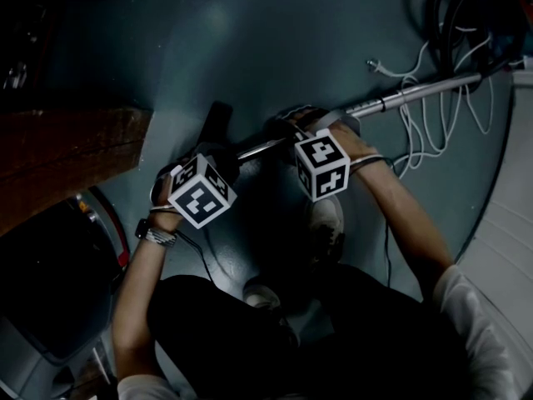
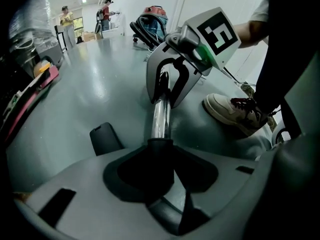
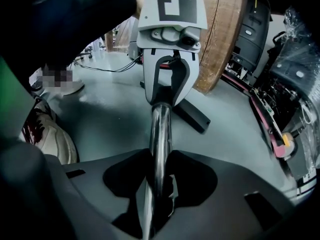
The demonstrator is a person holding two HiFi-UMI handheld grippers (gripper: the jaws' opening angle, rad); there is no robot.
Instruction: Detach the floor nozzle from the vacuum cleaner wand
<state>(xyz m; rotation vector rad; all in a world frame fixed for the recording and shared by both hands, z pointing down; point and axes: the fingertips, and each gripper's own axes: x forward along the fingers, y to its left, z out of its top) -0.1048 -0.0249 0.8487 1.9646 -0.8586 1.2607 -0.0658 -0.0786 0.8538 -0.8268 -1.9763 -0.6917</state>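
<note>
Glossy grey-green floor (image 1: 275, 48) lies open toward twelve o'clock. My left tongs (image 2: 161, 176) are clamped on the black neck of the floor nozzle (image 1: 218, 122). My right tongs (image 3: 159, 184) grip the chrome wand (image 1: 416, 92) running toward two. A wooden board (image 1: 67, 152) crowds nine and white cable (image 1: 416, 136) tangles at two.

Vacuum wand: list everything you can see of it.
The wand is a shiny, chrome-looking tube, thin toward the nozzle and thicker further out, so it is probably telescopic. It runs slanted, low over the grey floor. The right hand-held gripper is clamped on the thin section. The left hand-held gripper grips the black collar in which its end sits. A white cable crosses it, and its far end meets a black hose.
</note>
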